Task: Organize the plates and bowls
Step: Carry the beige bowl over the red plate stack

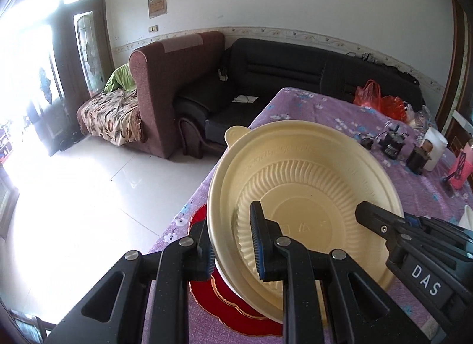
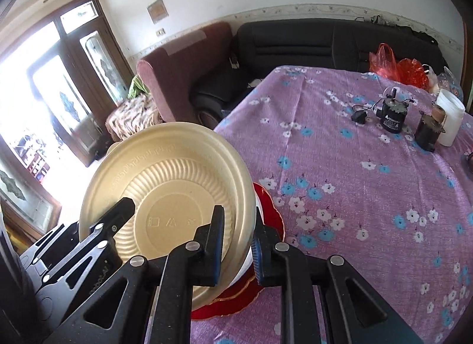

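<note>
Tools left (image 1: 233,243) and right (image 2: 238,246) both clamp cream bowl (image 1: 301,184), seemingly empty, above red plate (image 1: 236,314).

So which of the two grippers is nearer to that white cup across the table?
Right. The right gripper grips the cream bowl's cup-side rim; the left gripper grips the opposite rim, farther from the white cup.

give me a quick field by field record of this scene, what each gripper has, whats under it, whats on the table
held item: cream bowl, tilted, ribbed inside facing the cameras
left gripper: shut on the bowl's rim
right gripper: shut on the opposite rim
under the bowl: red plate with a gold edge, lying on the cloth
surface: table under a purple floral tablecloth
far side of table: red plastic bags, white cup, small black devices
background: dark sofa, brown armchair
</note>
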Action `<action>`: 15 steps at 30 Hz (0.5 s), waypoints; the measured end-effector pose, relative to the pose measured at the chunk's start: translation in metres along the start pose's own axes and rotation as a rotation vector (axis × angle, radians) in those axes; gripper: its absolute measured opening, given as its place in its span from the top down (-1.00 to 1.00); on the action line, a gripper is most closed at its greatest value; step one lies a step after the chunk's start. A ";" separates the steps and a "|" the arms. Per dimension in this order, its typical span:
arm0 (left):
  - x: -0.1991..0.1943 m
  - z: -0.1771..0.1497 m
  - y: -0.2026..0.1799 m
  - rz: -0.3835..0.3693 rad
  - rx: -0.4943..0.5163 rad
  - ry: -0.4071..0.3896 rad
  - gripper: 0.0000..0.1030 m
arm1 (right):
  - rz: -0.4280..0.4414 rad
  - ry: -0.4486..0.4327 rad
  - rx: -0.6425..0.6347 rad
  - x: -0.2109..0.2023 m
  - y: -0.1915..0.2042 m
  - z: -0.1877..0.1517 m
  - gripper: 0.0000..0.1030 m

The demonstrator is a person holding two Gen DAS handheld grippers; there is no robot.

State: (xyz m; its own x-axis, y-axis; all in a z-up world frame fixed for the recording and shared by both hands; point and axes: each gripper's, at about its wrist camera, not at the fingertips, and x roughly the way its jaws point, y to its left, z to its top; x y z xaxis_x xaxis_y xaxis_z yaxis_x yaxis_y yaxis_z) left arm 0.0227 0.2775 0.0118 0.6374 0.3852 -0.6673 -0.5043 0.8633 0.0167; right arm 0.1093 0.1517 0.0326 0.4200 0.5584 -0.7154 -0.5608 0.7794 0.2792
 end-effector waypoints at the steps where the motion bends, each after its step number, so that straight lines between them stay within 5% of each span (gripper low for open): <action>1: 0.005 0.000 0.000 0.006 0.003 0.006 0.64 | -0.006 0.005 -0.001 0.004 -0.001 0.000 0.63; 15: 0.030 -0.015 0.006 0.031 -0.005 0.084 0.59 | -0.068 0.016 -0.060 0.031 0.007 -0.011 0.62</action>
State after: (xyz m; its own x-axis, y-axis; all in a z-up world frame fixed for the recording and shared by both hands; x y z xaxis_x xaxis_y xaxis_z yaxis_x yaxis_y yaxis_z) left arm 0.0305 0.2895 -0.0194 0.5704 0.3828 -0.7267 -0.5261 0.8497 0.0346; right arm 0.1106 0.1719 0.0052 0.4470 0.4999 -0.7418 -0.5731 0.7968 0.1915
